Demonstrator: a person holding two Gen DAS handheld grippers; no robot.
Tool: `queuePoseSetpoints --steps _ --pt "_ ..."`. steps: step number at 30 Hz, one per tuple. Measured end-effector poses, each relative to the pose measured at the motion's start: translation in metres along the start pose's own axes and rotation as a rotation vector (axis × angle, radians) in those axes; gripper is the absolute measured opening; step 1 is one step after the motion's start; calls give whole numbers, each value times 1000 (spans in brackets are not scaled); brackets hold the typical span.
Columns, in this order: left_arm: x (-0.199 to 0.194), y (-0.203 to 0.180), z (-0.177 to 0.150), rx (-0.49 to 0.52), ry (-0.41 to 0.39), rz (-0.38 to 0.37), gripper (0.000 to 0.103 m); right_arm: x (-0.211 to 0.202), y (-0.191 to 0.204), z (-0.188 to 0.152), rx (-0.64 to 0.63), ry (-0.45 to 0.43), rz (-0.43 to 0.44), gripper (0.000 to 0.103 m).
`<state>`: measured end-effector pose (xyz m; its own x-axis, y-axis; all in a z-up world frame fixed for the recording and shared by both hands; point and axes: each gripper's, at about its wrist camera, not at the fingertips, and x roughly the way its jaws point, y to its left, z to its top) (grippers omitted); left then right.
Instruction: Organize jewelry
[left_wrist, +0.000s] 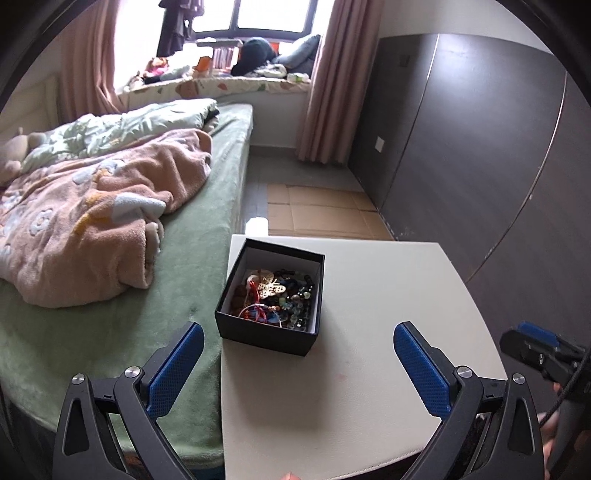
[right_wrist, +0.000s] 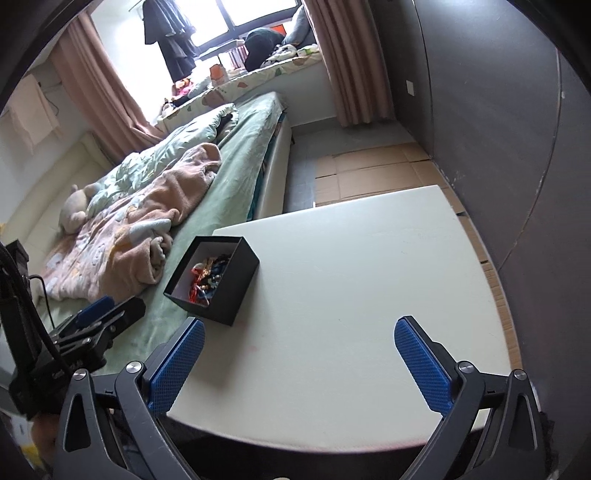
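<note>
A black open box stands on the left part of a white table, near the bed. It holds a heap of jewelry: beads, red cord and a pale butterfly piece. My left gripper hangs open just short of the box, its blue pads wide apart with nothing between them. My right gripper is open too, over bare tabletop to the right of the box. Each gripper shows at the edge of the other's view, the right gripper and the left gripper.
A bed with a green sheet and a pink blanket borders the table's left side. A dark wardrobe runs along the right. Flattened cardboard covers the floor beyond the table. A cluttered window seat lies at the back.
</note>
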<state>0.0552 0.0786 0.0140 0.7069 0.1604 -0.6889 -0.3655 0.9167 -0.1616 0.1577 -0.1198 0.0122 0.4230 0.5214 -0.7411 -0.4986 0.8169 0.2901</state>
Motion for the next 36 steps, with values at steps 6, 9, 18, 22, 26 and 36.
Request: queuePoseSetpoints --steps 6,9,18,22,26,36 --pt "-13 -13 -2 14 -70 11 103 -11 -4 -8 -25 -7 -29 103" --pt "-10 -18 0 17 -65 7 103 -15 -8 -9 -14 -5 -24 103" --pt "-11 -23 -2 11 -58 4 103 -27 -18 -10 11 -35 -43 103" --pt "-13 -24 -3 14 -62 7 103 -27 -21 -10 24 -32 -42 103" --pt "-15 -24 -3 13 -63 2 103 -26 -20 -11 21 -35 -47 103" --pt "-18 -24 -3 15 -73 3 103 -29 -16 -12 7 -49 -47 103"
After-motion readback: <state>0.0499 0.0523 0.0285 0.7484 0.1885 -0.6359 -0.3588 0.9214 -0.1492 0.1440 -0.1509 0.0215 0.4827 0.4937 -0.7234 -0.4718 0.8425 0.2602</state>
